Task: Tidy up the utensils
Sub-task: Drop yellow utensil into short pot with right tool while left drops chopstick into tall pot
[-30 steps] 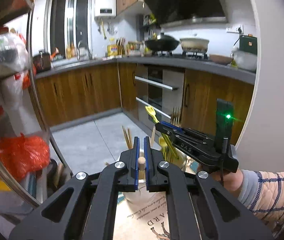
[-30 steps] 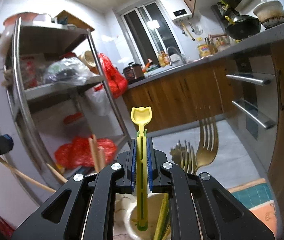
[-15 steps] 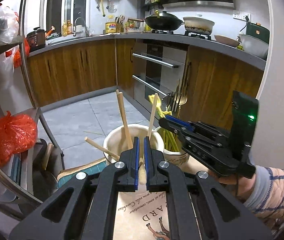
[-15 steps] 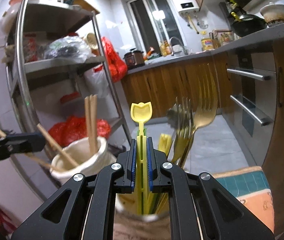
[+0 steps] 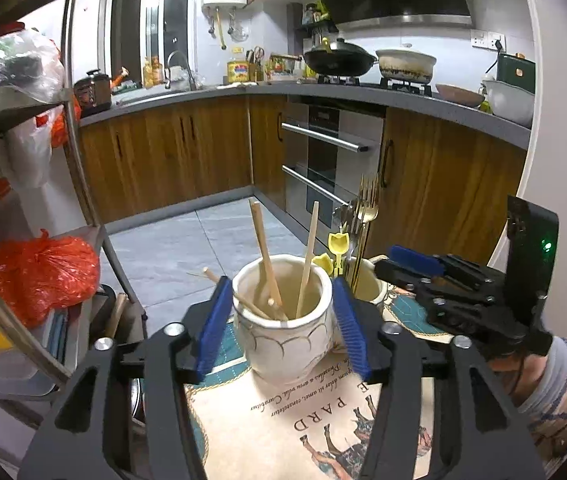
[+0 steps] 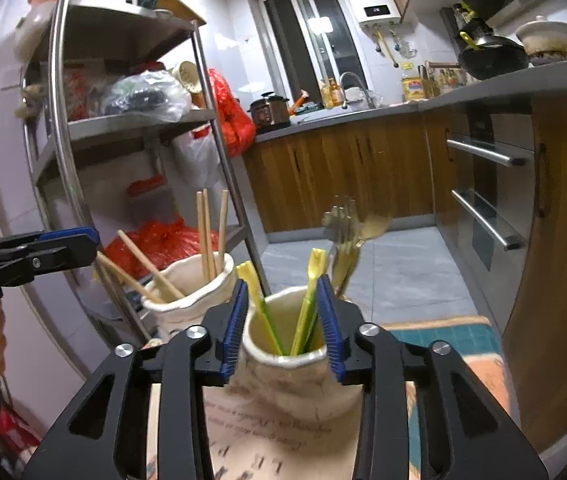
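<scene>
Between your two sets of jaws stand the task's things, already sorted by kind: the wooden chopsticks [image 5: 265,258] lean inside the wide cream jar [image 5: 285,320], and the yellow plastic utensils [image 6: 307,304] stand in the narrower cream jar [image 6: 295,376] just beside it, together with a bunch of metal forks [image 6: 347,232]. Both jars sit on the printed cloth [image 5: 323,432] that covers the table. Your left gripper [image 5: 281,324] is opening, its blue pads straddling the chopstick jar on either side without pressing on it, so nothing is grasped there and the sticks rest free against the rim. Your right gripper [image 6: 281,322] is opening too: its pads flank the mouth of the narrower jar, one yellow piece lies close against the right-hand pad, yet no pad clamps it and the pieces lean on the jar's own lip. By the look of it you are at the release step of a double drop, one item delivered into each jar. Your next move, as I judge it, calls for drawing both grippers straight back and upward along their own line, clear of the protruding handles, before you swing toward whatever utensils remain; none are visible on the cloth from these views, so I cannot tell how many are left. Watch the yellow piece by your right pad, since a sideways pull could drag it out or rock the jar. Beyond the table lie the steel rack [image 6: 203,120] and kitchen cabinets [image 5: 171,160].
</scene>
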{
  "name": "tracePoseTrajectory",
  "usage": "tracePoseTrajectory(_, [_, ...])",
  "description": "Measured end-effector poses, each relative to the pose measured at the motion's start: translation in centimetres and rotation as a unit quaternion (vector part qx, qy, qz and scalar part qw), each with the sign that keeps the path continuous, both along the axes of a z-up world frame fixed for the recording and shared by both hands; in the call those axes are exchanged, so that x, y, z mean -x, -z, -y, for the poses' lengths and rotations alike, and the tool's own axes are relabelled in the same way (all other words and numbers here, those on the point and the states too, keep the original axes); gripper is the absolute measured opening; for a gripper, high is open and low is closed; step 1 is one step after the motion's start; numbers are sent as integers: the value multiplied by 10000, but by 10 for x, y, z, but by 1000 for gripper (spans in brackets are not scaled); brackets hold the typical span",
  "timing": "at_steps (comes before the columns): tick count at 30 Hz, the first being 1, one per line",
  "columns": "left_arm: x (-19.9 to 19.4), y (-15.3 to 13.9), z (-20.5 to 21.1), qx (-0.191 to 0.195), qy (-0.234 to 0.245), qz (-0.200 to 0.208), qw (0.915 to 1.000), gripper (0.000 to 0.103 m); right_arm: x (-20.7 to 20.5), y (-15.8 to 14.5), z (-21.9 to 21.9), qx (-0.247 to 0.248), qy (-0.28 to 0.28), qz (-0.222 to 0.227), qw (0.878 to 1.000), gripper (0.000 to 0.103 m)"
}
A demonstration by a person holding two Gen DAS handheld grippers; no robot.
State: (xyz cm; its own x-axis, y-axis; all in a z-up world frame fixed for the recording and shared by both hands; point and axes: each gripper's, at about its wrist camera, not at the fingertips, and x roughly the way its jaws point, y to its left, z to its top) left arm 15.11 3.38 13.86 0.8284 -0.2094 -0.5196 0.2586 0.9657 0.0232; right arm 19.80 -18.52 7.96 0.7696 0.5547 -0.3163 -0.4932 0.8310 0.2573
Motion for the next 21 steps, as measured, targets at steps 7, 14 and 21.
tracePoseTrajectory(7, [30,15,-1,19,-49,-44,10000,60,34,2,22,119,94,-191,9997,48])
tracePoseTrajectory(14, [51,49,8,-164,-200,171,9995,66,54,15,23,442,186,-256,9985,56])
tracePoseTrajectory(21, [65,71,16,-254,-455,887,9947,92,63,20,16,741,245,-28,9969,80])
